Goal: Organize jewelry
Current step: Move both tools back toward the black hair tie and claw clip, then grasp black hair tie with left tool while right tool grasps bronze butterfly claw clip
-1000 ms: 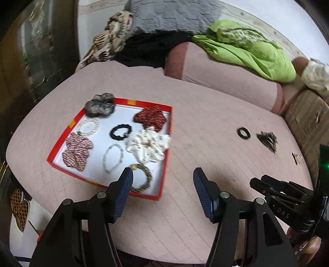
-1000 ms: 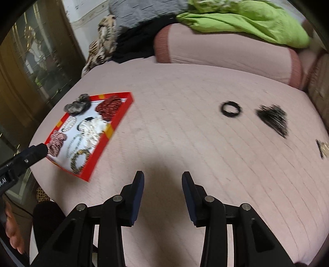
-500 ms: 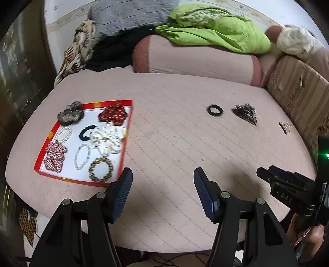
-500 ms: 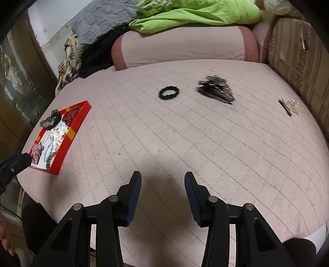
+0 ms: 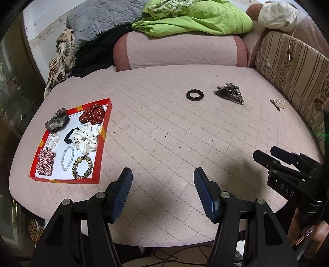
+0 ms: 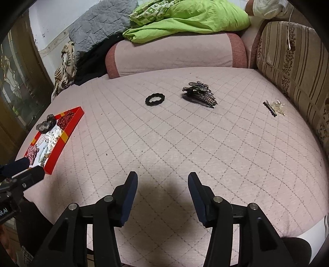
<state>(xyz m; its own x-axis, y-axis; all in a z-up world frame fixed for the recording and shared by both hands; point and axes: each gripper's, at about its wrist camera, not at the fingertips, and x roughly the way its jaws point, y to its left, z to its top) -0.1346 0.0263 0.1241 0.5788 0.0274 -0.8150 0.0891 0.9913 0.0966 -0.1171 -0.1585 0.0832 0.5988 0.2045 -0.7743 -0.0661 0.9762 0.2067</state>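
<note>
A red-rimmed tray (image 5: 102, 141) (image 6: 67, 131) at the left of the pink quilted table holds several scrunchies and bead bracelets. Loose on the table farther off lie a black hair tie (image 5: 195, 95) (image 6: 155, 99), a dark jewelled hair clip (image 5: 230, 93) (image 6: 199, 91) and a small hairpin with a clear piece (image 5: 277, 103) (image 6: 274, 106). My left gripper (image 5: 162, 180) is open and empty near the table's front edge, right of the tray. My right gripper (image 6: 162, 184) is open and empty over the front middle, well short of the loose items.
A pink bolster (image 5: 178, 51) lies along the table's far edge with green cloth (image 5: 195, 18) and grey quilt (image 5: 98, 18) behind. A striped cushion (image 5: 298, 67) borders the right side. The right gripper's body (image 5: 287, 172) shows at the left view's right edge.
Both grippers have swung to the right, away from the tray; the loose hair tie, clip and pin now sit nearer the view centres. The right gripper's jaws have widened.
</note>
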